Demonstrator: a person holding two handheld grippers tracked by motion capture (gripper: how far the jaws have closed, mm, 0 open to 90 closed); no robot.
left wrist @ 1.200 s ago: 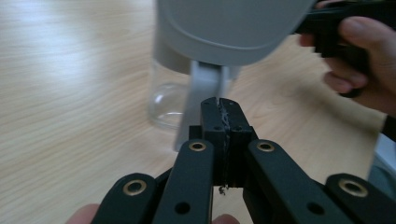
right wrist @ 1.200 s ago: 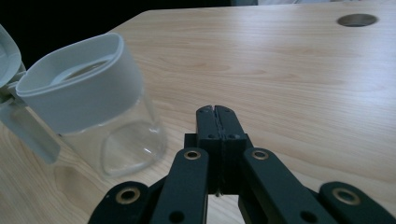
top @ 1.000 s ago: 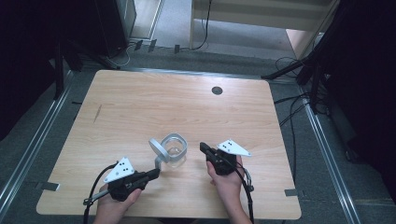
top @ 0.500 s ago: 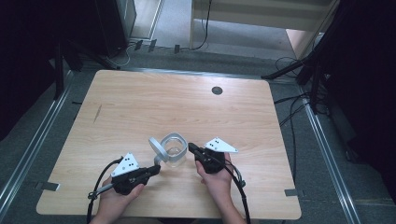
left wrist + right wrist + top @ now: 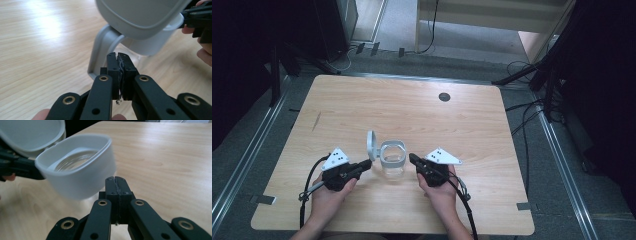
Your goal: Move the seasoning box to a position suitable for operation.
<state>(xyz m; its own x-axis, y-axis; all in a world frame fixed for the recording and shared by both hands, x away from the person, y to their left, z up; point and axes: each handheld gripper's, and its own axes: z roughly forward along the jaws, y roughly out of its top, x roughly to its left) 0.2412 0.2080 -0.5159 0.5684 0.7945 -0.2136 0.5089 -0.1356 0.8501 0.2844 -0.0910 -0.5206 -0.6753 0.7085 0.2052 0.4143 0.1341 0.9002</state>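
A small white container (image 5: 392,156) with a clear base stands on the wooden table (image 5: 422,115), near its front middle. Its hinged lid (image 5: 371,144) is swung open and stands up on the left side. My left gripper (image 5: 368,162) is shut, its tips just left of the container below the lid. The left gripper view has the shut tips (image 5: 118,56) close to the lid's hinge strap (image 5: 105,42), with the lid (image 5: 140,15) overhead. My right gripper (image 5: 412,158) is shut too, tips (image 5: 116,180) beside the container wall (image 5: 82,177). Nothing is held in either.
A dark round hole (image 5: 444,96) sits in the table's far middle. Cables (image 5: 522,107) and dark stands surround the table on the floor. Metal rails (image 5: 557,160) run along both sides.
The right gripper has slid left up to the container. The left gripper has moved forward on the table toward the lid's hinge. The lid now stands more upright.
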